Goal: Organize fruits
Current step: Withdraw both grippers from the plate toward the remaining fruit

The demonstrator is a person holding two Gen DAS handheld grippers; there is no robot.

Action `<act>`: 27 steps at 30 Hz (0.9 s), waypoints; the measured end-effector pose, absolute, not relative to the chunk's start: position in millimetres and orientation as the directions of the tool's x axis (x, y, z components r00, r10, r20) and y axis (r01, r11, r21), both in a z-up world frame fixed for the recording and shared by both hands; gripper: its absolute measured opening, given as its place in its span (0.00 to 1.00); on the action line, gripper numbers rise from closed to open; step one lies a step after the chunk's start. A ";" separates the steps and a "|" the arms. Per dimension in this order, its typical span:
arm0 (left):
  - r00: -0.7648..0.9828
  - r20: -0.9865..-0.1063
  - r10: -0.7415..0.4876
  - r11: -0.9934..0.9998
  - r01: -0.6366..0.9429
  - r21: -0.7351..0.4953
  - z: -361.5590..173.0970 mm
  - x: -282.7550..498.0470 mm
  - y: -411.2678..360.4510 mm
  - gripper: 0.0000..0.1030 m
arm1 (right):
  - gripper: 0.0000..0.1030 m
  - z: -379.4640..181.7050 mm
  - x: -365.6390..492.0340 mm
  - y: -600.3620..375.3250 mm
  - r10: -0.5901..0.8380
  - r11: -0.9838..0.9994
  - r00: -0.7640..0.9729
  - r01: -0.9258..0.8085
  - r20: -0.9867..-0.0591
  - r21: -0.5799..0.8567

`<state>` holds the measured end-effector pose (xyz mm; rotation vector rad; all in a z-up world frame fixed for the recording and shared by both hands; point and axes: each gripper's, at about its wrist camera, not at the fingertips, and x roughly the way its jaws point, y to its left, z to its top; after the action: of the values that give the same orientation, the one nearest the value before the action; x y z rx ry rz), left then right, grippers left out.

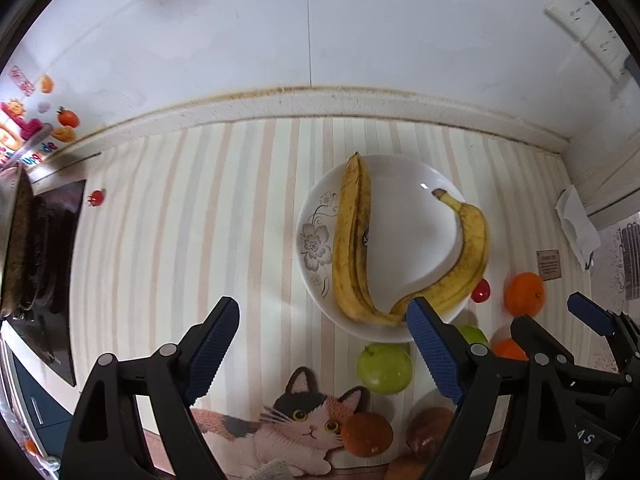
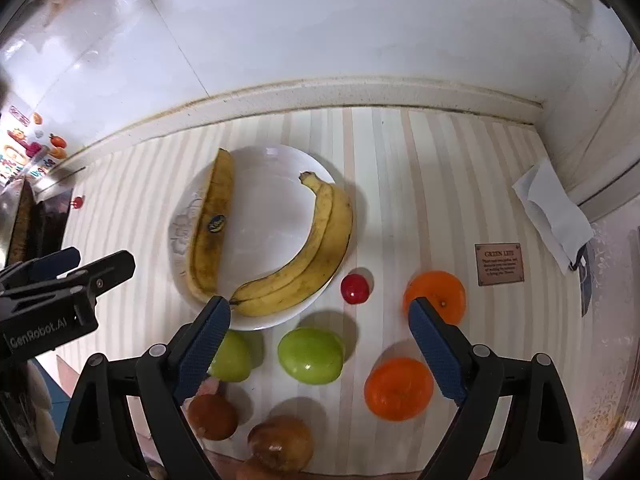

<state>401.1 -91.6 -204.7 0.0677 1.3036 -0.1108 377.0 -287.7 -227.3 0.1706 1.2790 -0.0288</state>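
A white plate [image 2: 276,184] holds a bunch of bananas: one pair [image 2: 212,220] on its left rim and one pair [image 2: 308,256] along its right rim. In front of it lie two green apples [image 2: 312,354] [image 2: 232,356], two oranges [image 2: 400,388] [image 2: 440,292], a small red fruit [image 2: 354,288] and two brown fruits [image 2: 214,416] [image 2: 282,442]. My right gripper [image 2: 320,312] is open and empty above the apples. My left gripper [image 1: 322,312] is open and empty at the plate's [image 1: 412,216] near-left edge; it also shows in the right wrist view [image 2: 80,260].
A striped mat [image 2: 420,184] covers the counter up to the white wall. A cat-print mat [image 1: 296,428] lies at the front. A folded white cloth [image 2: 556,212] and a small brown plaque [image 2: 499,264] are at the right. A stove [image 1: 36,248] is at the left.
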 end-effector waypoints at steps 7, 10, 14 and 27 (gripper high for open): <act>0.348 -0.935 -0.062 0.991 0.129 -0.017 -166.6 372.6 -86.8 0.83 | 0.90 -184.6 347.1 -281.9 0.065 0.988 0.369 0.107 -0.927 0.112; 0.377 -0.924 -0.071 0.991 0.133 -0.022 -155.3 360.7 -86.3 0.83 | 0.90 -162.6 332.1 -278.9 0.064 0.989 0.408 0.098 -0.911 0.114; 0.406 -0.909 -0.093 0.989 0.140 -0.038 -138.4 343.5 -85.3 0.83 | 0.90 -139.6 316.9 -274.4 0.067 0.989 0.448 0.085 -0.892 0.117; 0.338 -0.939 -0.060 0.988 0.153 -0.008 -165.8 306.4 -86.1 0.83 | 0.90 -170.3 283.7 -311.3 0.166 0.949 0.362 0.196 -0.917 0.249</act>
<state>306.4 -86.1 -165.8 0.0870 1.2182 -0.1388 283.7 -311.3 -170.3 0.3423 1.2072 -0.0202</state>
